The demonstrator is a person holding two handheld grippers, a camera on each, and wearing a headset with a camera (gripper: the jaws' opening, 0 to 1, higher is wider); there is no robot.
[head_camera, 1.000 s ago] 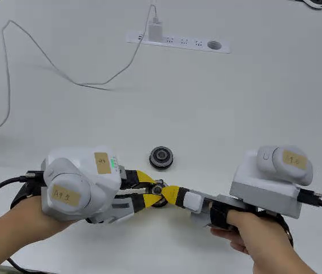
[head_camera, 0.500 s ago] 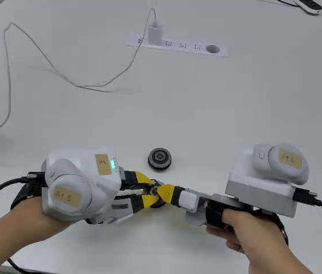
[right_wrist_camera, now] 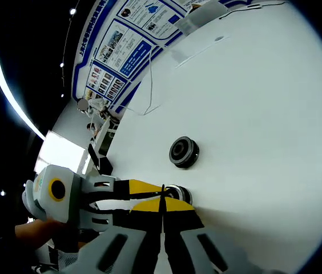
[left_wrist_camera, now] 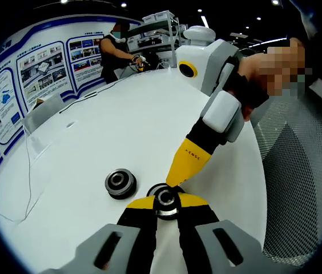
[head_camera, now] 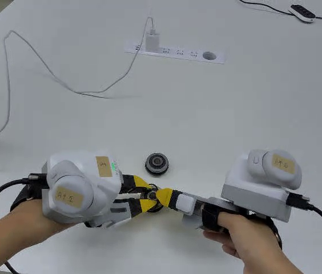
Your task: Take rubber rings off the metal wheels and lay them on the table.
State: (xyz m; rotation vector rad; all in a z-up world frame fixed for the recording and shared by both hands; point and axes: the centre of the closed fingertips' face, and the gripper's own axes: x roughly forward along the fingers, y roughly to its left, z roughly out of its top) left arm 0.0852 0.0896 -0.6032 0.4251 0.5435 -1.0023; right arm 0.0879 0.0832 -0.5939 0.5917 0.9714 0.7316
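The right claw (right_wrist_camera: 162,201), tips together, touches the near wheel (right_wrist_camera: 180,194), far wheel (right_wrist_camera: 184,152) beyond.

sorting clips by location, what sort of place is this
Probably a lab or demo room: a large white table with a power strip on it, printed posters along the wall, and a person working by shelves at the back.

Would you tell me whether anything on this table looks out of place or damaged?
Nothing stands out. One black-ringed metal wheel lies flat on the white table, apart from the tongs; the left tongs grip a second such wheel, with the closed right tongs at its rim.
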